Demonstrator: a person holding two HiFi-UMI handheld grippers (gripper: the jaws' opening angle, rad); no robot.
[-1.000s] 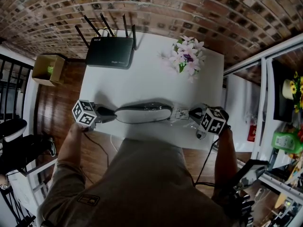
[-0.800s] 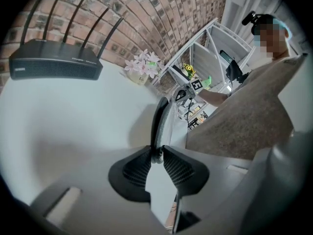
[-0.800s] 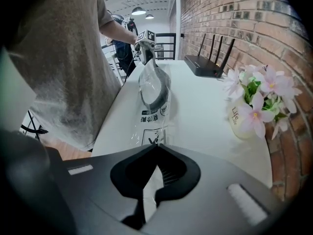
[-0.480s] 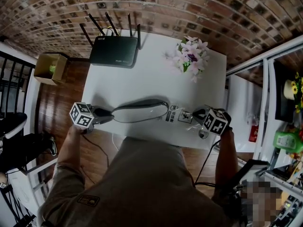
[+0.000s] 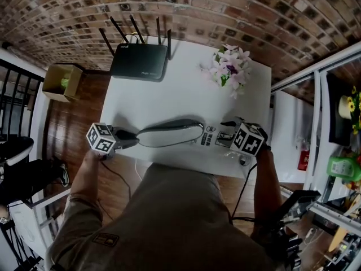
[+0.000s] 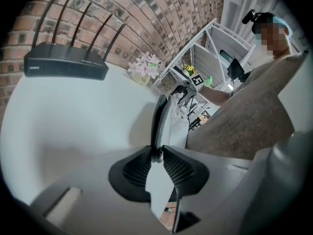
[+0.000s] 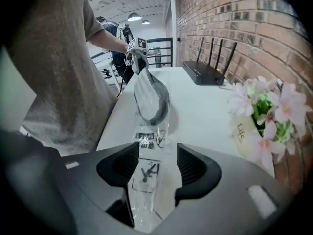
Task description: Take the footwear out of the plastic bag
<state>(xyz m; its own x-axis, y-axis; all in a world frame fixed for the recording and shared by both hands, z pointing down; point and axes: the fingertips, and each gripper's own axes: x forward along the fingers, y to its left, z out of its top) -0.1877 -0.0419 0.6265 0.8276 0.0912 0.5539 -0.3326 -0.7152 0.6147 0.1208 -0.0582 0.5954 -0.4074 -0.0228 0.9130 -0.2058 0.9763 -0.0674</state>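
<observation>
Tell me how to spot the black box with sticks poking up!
Start at the white table by the brick wall. On its far left corner sits the router, a flat black box. Unlike the pink flowers at the far right corner, it has thin black antennas sticking up.

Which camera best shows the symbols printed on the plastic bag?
The right gripper view: the plastic bag lies close between the right gripper's jaws, which have just been opening, so its symbols look large. The head view shows them tiny; the left gripper view shows the bag far off, unreadable.
</observation>
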